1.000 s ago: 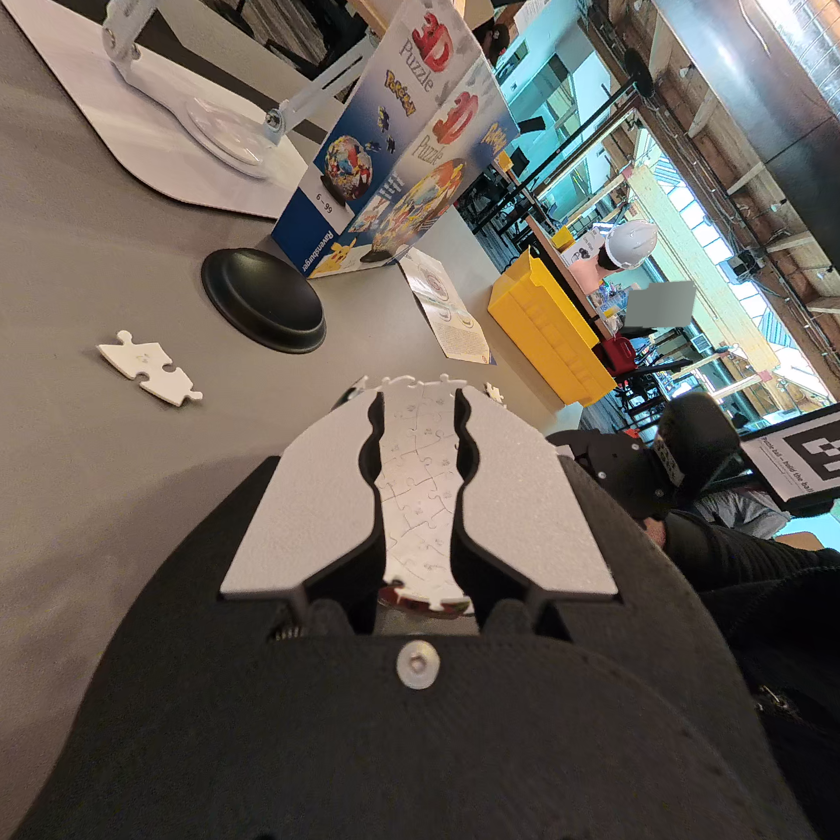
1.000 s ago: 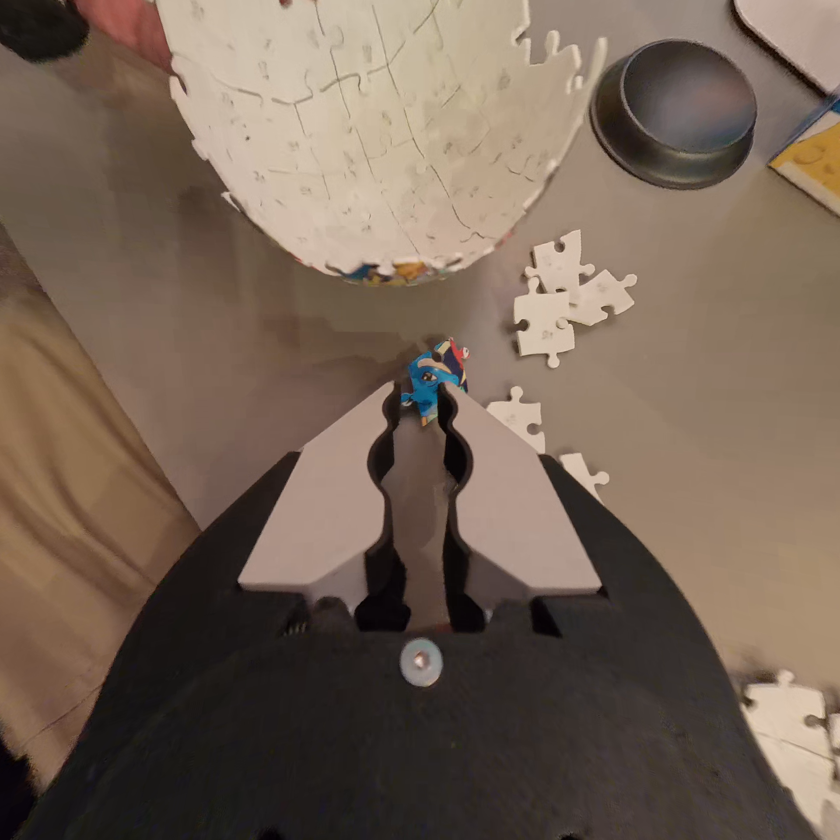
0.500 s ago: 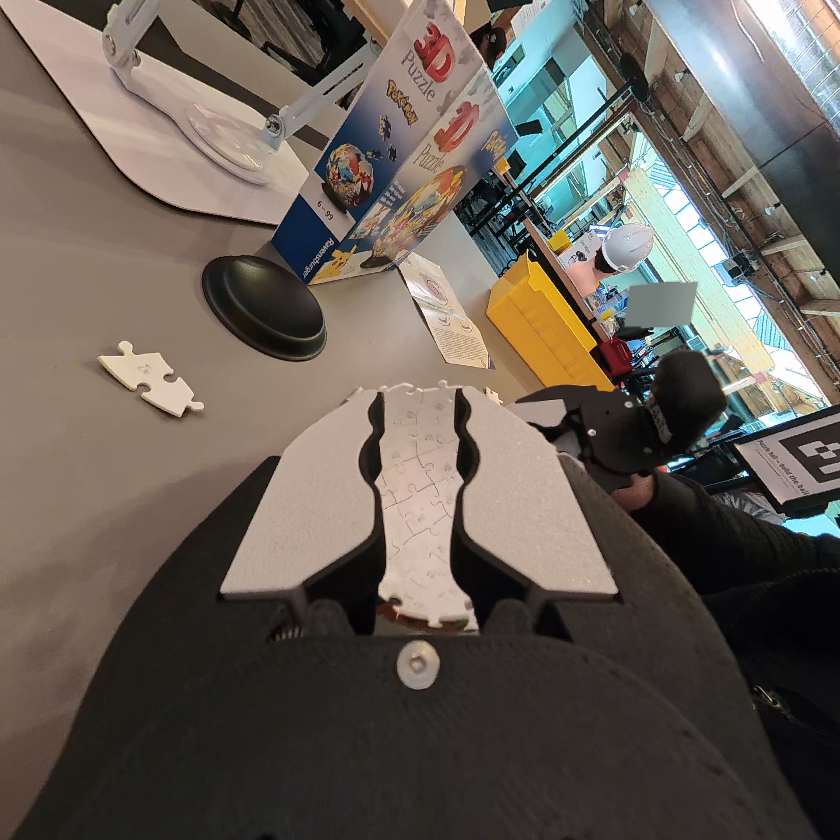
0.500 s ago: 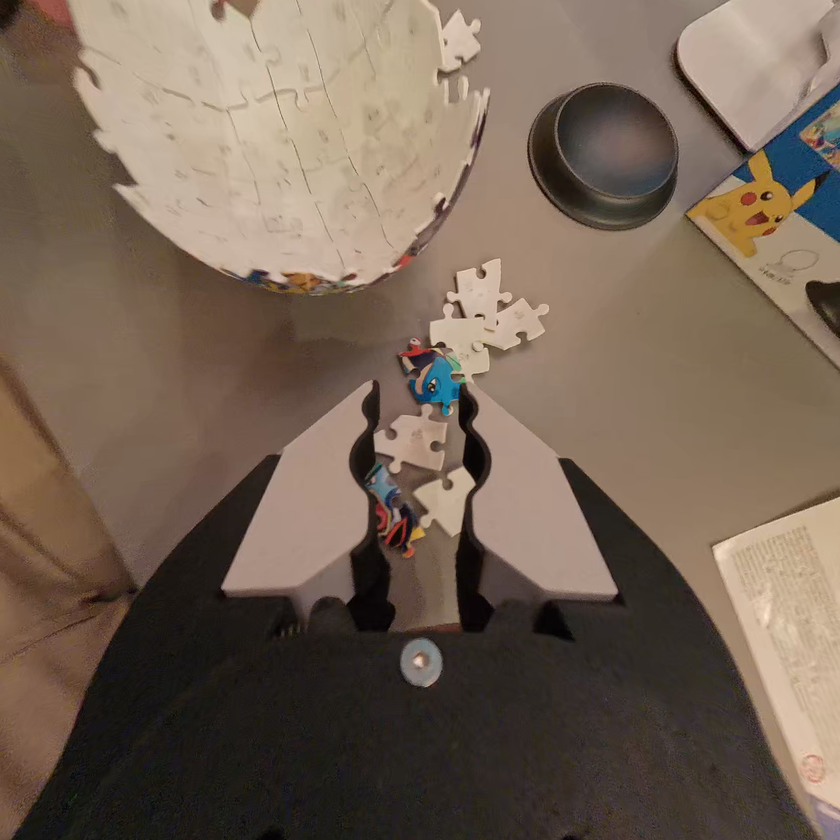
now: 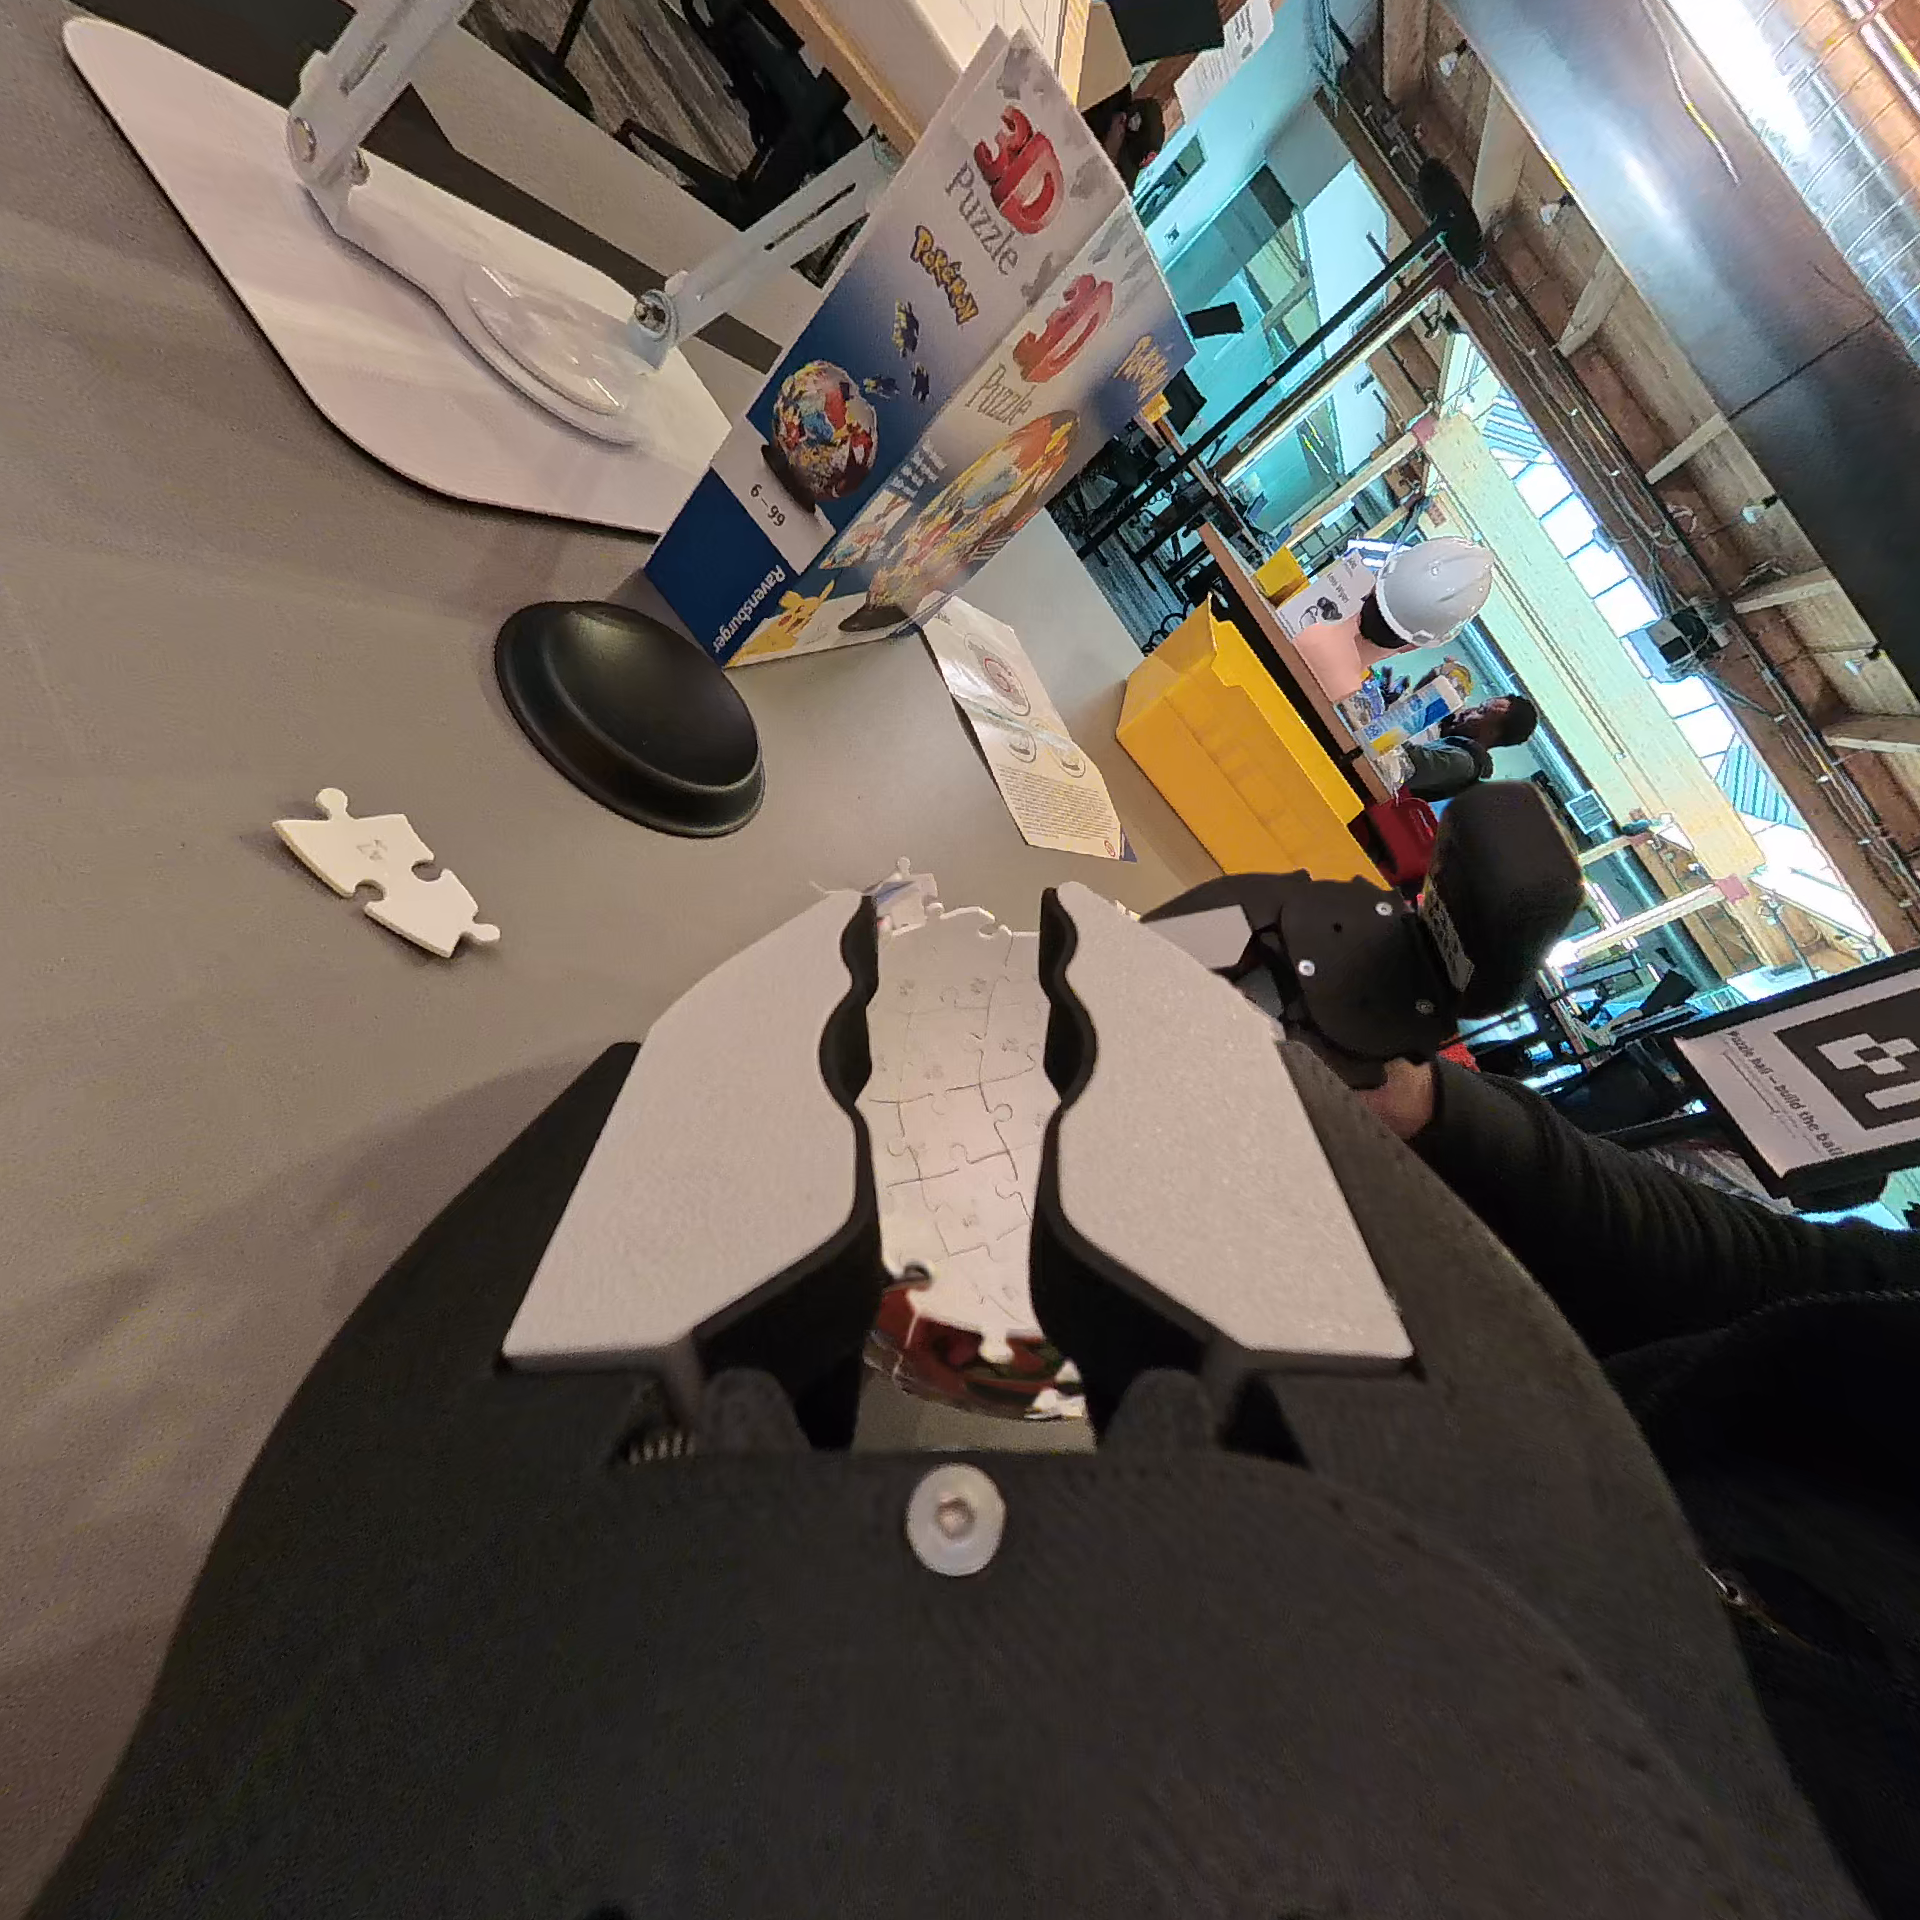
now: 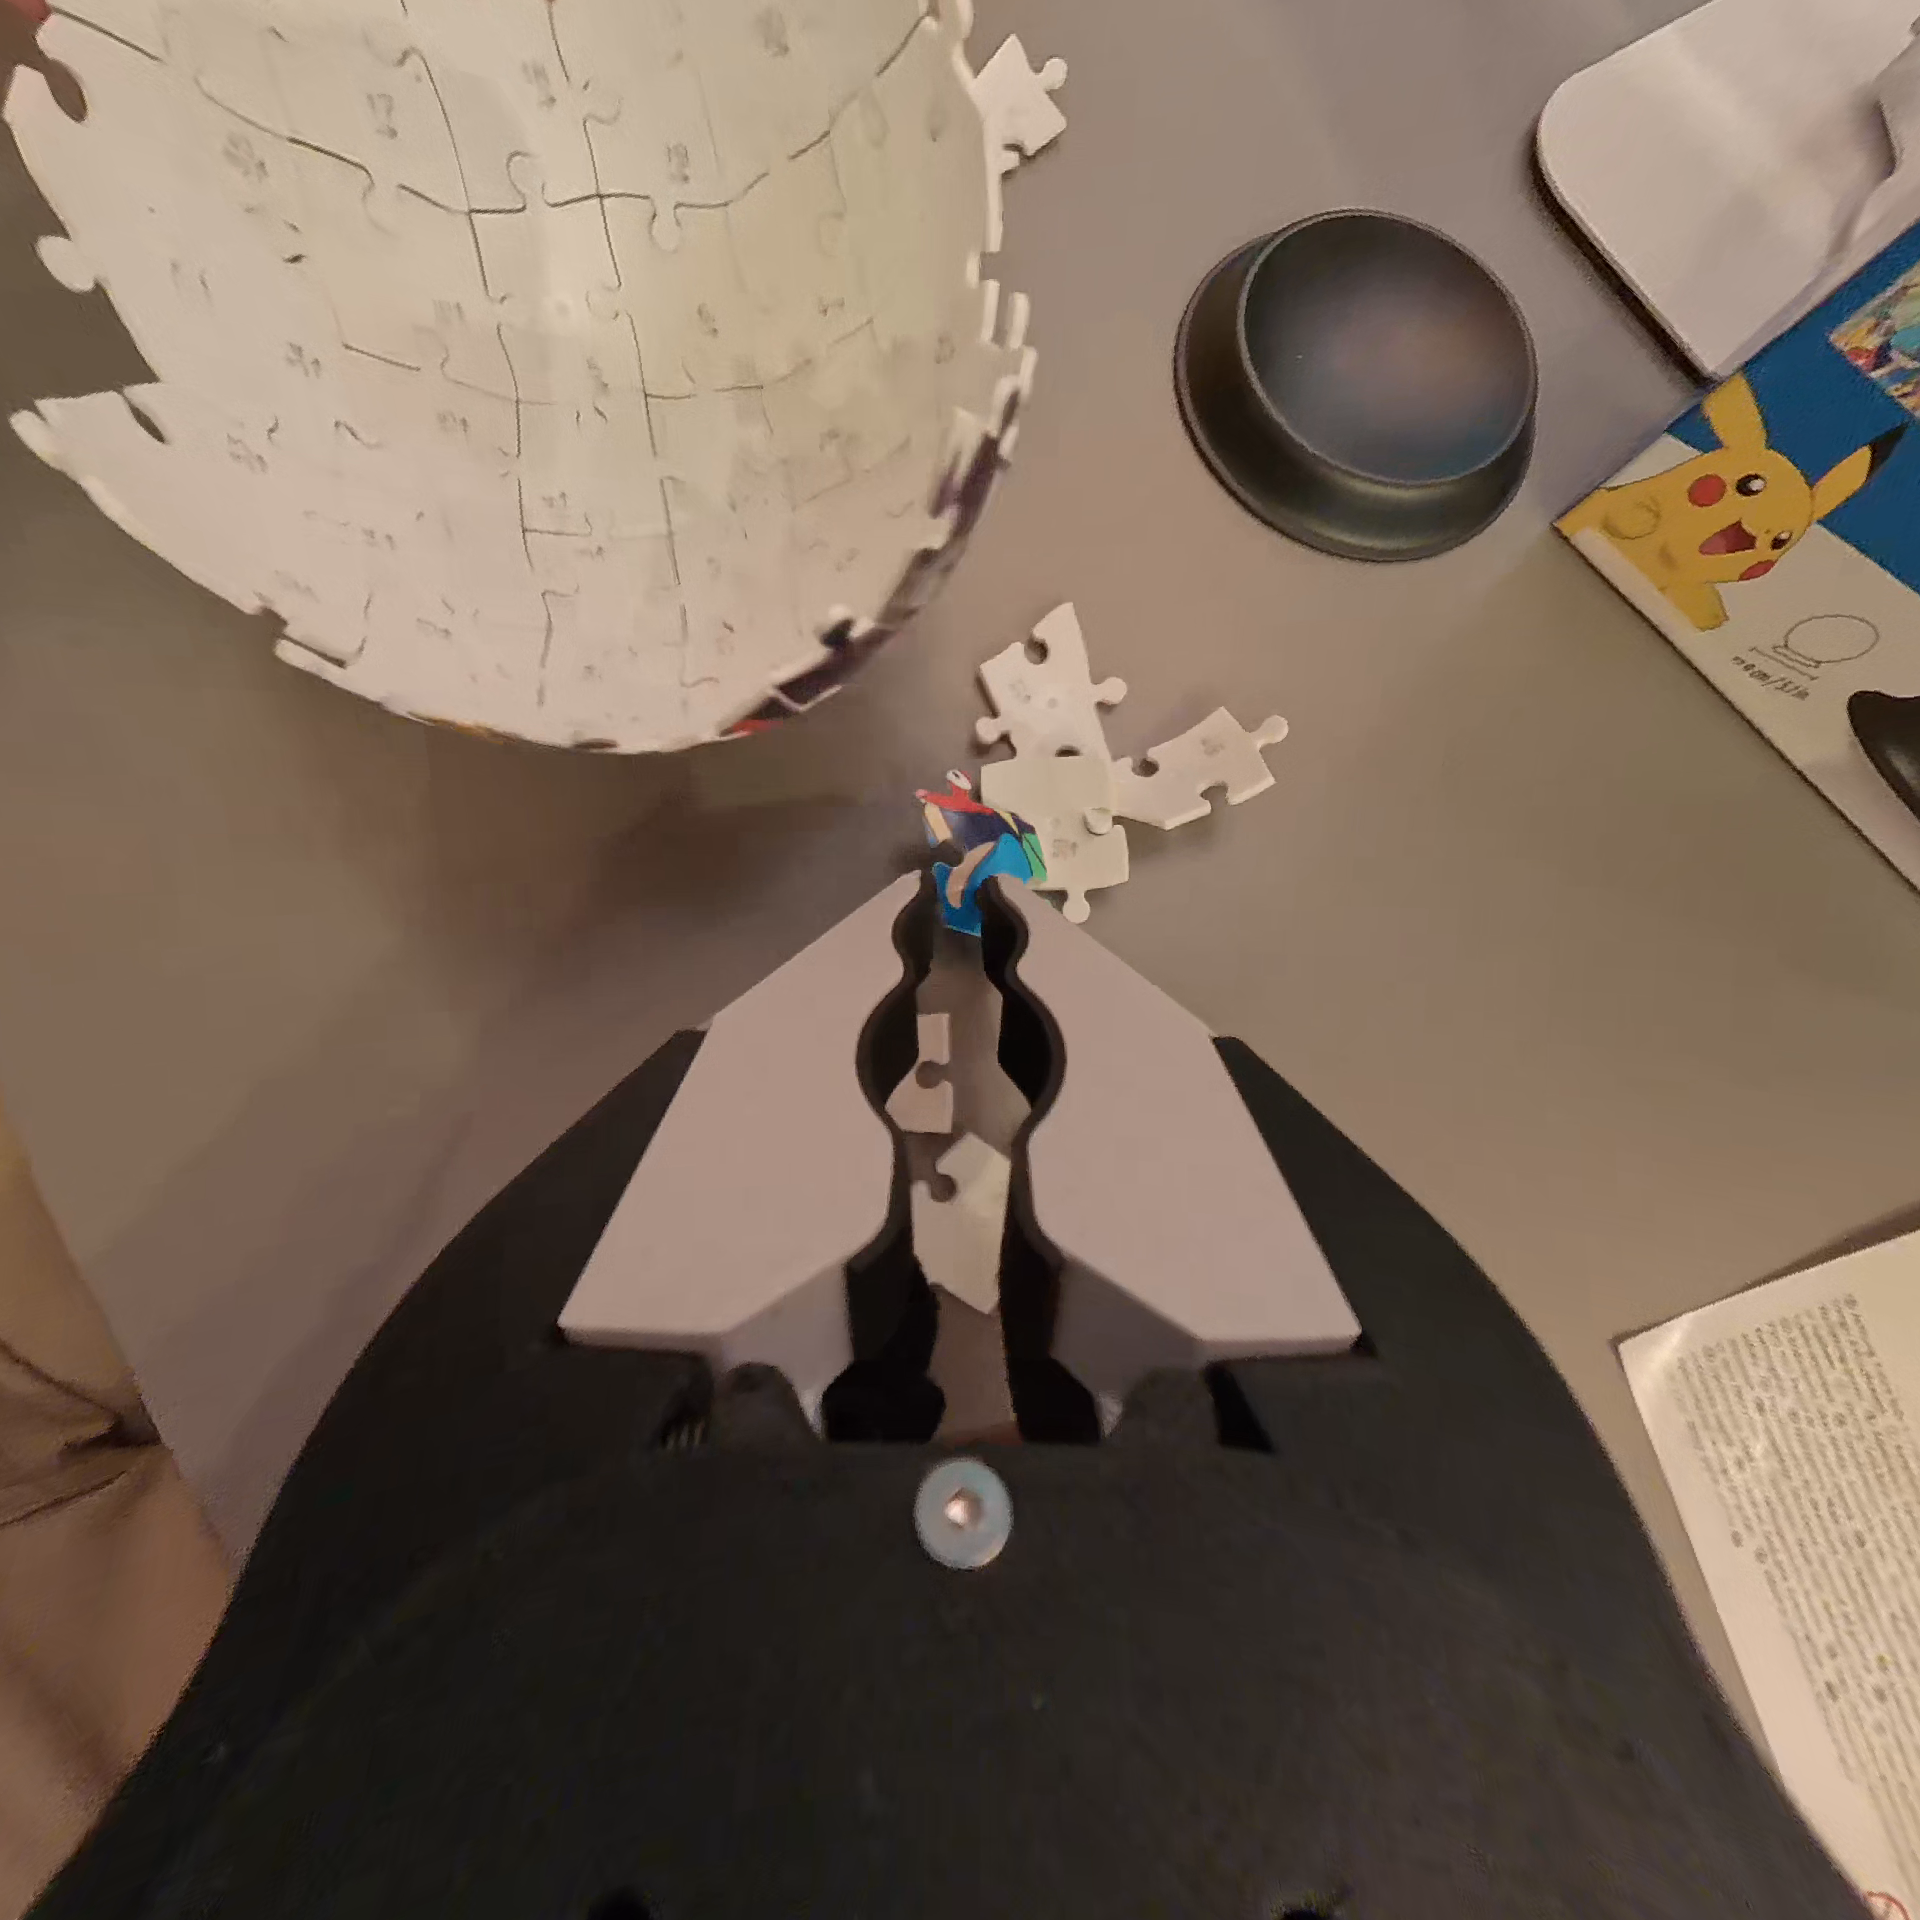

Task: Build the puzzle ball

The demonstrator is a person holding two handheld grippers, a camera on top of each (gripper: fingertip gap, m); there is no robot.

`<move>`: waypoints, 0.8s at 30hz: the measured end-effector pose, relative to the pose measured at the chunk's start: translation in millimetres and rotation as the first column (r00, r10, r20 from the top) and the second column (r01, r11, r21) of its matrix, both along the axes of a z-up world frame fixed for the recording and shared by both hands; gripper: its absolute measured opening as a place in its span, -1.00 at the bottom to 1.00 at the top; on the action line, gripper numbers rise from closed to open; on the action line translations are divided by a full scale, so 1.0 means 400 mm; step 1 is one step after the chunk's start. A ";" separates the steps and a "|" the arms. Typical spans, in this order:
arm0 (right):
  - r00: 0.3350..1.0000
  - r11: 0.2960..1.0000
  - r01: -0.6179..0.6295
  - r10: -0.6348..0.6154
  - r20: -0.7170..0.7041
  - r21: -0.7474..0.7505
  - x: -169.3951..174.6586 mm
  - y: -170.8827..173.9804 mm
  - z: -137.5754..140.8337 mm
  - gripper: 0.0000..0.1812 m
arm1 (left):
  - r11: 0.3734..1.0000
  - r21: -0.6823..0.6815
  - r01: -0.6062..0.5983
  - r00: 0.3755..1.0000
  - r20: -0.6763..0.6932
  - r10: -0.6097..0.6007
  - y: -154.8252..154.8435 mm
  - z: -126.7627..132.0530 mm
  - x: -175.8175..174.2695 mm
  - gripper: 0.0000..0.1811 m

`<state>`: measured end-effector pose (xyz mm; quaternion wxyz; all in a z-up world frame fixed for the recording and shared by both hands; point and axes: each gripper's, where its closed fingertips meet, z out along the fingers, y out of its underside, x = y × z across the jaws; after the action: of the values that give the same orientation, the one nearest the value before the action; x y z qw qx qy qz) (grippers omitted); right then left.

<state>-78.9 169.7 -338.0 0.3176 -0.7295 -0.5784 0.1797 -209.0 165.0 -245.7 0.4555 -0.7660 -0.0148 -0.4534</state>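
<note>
My left gripper (image 5: 956,904) is shut on the wall of the partly built puzzle ball (image 5: 956,1101), whose white inner side faces me. In the right wrist view the ball (image 6: 520,343) is an open white shell with a jagged rim, at the upper left above the grey table. My right gripper (image 6: 956,888) is shut on a blue coloured puzzle piece (image 6: 971,842) at its tips, just below and right of the ball. It also shows in the left wrist view (image 5: 1351,966), to the right of the shell.
Loose white pieces (image 6: 1070,769) lie beyond my right tips; one more (image 5: 384,868) lies at the left. A black round stand (image 6: 1361,384), the puzzle box (image 6: 1787,540) and a leaflet (image 6: 1808,1538) lie to the right. A white pad (image 5: 395,301) is at the back.
Half a second ago my right gripper was open over the blue piece on the table. It has shut on the piece. The ball has shifted slightly in view.
</note>
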 end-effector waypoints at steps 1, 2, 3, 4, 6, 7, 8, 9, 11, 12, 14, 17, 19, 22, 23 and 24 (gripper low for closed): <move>1.000 1.000 0.004 -0.004 -0.004 -0.006 0.003 0.008 0.004 -0.94 | 1.000 0.001 0.000 1.000 0.000 0.000 0.000 0.000 0.000 -0.68; 1.000 1.000 0.008 -0.008 -0.015 -0.027 0.005 0.013 0.008 -0.95 | 1.000 0.001 0.000 1.000 0.000 0.000 0.000 0.001 0.000 -0.68; 0.999 0.998 0.015 -0.017 -0.031 -0.058 0.007 0.019 0.013 -0.96 | 1.000 0.001 0.000 1.000 0.001 0.000 0.001 0.001 0.000 -0.68; 0.998 0.996 0.026 -0.030 -0.051 -0.091 0.009 0.027 0.020 -0.97 | 1.000 0.001 0.000 1.000 0.000 0.000 0.001 0.001 0.001 -0.68; 0.994 0.989 0.061 -0.072 -0.077 -0.135 0.020 0.055 0.035 -1.00 | 1.000 0.001 -0.001 1.000 0.002 0.001 0.001 0.001 0.000 -0.68; 0.992 0.983 0.082 -0.096 -0.081 -0.166 0.030 0.070 0.036 -1.00 | 1.000 0.001 -0.002 1.000 0.004 0.002 0.002 0.001 -0.001 -0.68; 0.990 0.974 0.098 -0.117 -0.083 -0.202 0.040 0.083 0.034 -1.00 | 1.000 0.001 -0.003 1.000 0.005 0.003 0.002 0.001 -0.001 -0.68; 0.987 0.964 0.111 -0.135 -0.086 -0.240 0.050 0.093 0.029 -1.00 | 1.000 0.000 -0.002 1.000 0.005 0.002 0.003 0.000 -0.001 -0.68; 0.982 0.952 0.124 -0.158 -0.100 -0.281 0.065 0.112 0.027 -1.00 | 1.000 -0.002 0.000 1.000 0.004 0.000 0.004 -0.002 0.000 -0.68; 0.982 0.950 0.122 -0.158 -0.105 -0.288 0.070 0.115 0.028 -1.00 | 1.000 -0.002 0.001 1.000 0.004 -0.001 0.004 -0.002 0.000 -0.68; 0.980 0.942 0.106 -0.153 -0.126 -0.318 0.071 0.111 0.038 -1.00 | 1.000 -0.001 0.004 1.000 0.003 -0.004 0.005 -0.003 0.002 -0.68; 0.978 0.933 0.061 -0.126 -0.164 -0.356 0.065 0.083 0.077 -1.00 | 0.999 0.028 0.021 1.000 0.001 -0.021 0.001 0.017 0.008 -0.65; 0.980 0.926 0.012 -0.085 -0.179 -0.377 0.061 0.047 0.105 -1.00 | 0.999 0.033 0.030 0.999 -0.019 -0.029 -0.003 0.024 0.012 -0.63; 0.986 0.927 -0.021 -0.043 -0.162 -0.373 0.061 0.012 0.110 -1.00 | 0.999 0.026 0.046 0.994 -0.096 -0.043 -0.005 0.025 0.021 -0.56; 0.985 0.926 -0.027 -0.038 -0.166 -0.377 0.058 0.004 0.109 -1.00 | 0.998 0.024 0.059 0.990 -0.133 -0.056 -0.007 0.027 0.027 -0.53; 0.986 0.925 -0.030 -0.035 -0.165 -0.379 0.057 -0.001 0.105 -1.00 | 0.997 0.010 0.077 0.980 -0.182 -0.073 -0.011 0.023 0.031 -0.49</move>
<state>-55.9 169.3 -296.1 0.2185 -0.7602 -0.5028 0.3488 -196.6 160.8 -236.6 0.4441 -0.8002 0.0596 -0.3986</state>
